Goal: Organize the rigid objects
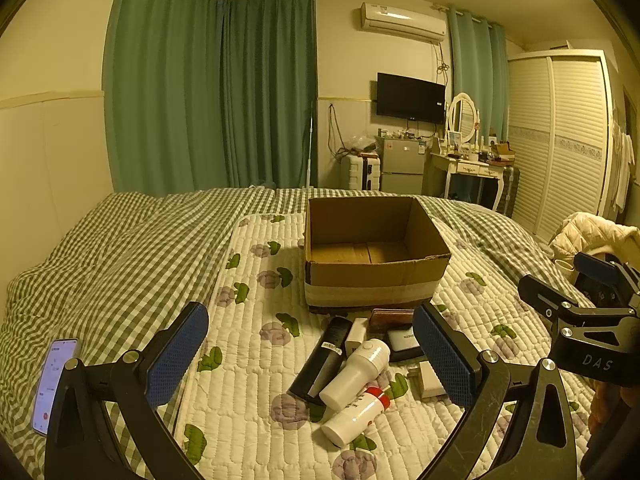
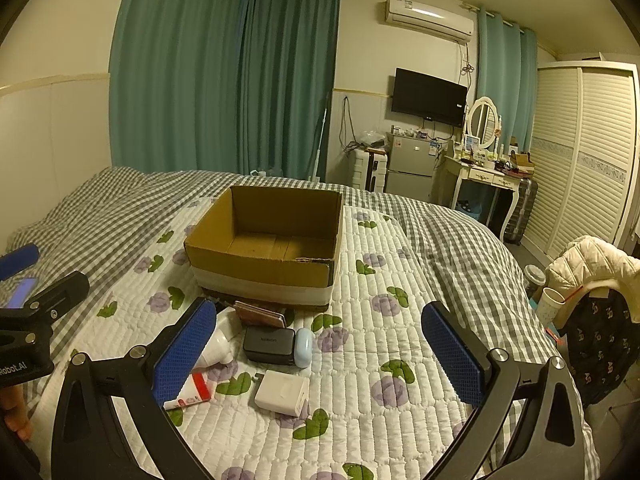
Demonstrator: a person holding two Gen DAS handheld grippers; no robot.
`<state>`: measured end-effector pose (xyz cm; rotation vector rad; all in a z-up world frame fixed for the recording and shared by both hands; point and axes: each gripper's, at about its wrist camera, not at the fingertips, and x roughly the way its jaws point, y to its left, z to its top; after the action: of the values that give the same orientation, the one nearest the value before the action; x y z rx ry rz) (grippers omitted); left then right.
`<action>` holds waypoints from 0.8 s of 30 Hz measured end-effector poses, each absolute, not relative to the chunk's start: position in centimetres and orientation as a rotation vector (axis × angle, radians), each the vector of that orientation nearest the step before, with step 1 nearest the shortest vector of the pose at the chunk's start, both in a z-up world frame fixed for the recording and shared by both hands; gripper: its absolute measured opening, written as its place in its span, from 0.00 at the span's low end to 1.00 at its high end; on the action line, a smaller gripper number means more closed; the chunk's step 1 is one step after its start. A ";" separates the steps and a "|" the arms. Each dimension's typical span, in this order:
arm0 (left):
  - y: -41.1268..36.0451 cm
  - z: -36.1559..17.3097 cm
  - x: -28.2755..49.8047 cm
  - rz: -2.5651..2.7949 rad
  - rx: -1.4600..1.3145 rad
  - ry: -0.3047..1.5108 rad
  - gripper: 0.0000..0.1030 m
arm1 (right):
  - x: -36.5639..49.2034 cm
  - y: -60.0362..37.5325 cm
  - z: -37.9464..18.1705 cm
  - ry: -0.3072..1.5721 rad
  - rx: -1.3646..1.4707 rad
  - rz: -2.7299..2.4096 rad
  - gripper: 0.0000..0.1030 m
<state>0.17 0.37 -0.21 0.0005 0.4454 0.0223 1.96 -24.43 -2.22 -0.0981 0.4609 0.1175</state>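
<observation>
I am hovering my left gripper [image 1: 310, 356] and right gripper [image 2: 316, 350], fingers spread wide and empty, above the clutter: white bottle [image 1: 356, 372], black charger [image 2: 269, 346], white adapter [image 2: 281, 393]. The cardboard box [image 1: 372, 248] is waiting empty just behind, ready for them.

The box [image 1: 372, 276] is matt brown corrugated cardboard, its lower band wrapped in pale tape. Under it lies a quilted cloth pad [image 2: 400, 360] — soft, stitched in ridges, flower-printed. The bottles [image 1: 356, 372] look like smooth white plastic, slightly glossy. The charger [image 2: 282, 392] is matt white plastic — the black case [image 2: 268, 344] smooth too. Gripper pads [image 2: 452, 348] show dimpled blue rubber.
</observation>
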 end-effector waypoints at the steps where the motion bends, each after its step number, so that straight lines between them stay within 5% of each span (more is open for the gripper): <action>1: 0.4 -0.3 0.2 0.023 0.000 0.445 1.00 | 2.0 -24.3 -2.2 0.462 -0.099 0.117 1.00; 24: 0.0 -0.2 0.1 0.005 -0.007 0.434 1.00 | 1.9 -24.1 -2.4 0.473 -0.104 0.116 1.00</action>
<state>0.12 0.04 -0.22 -0.0070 0.4343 0.0051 1.92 -24.10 -2.39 -0.1037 0.4725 0.1158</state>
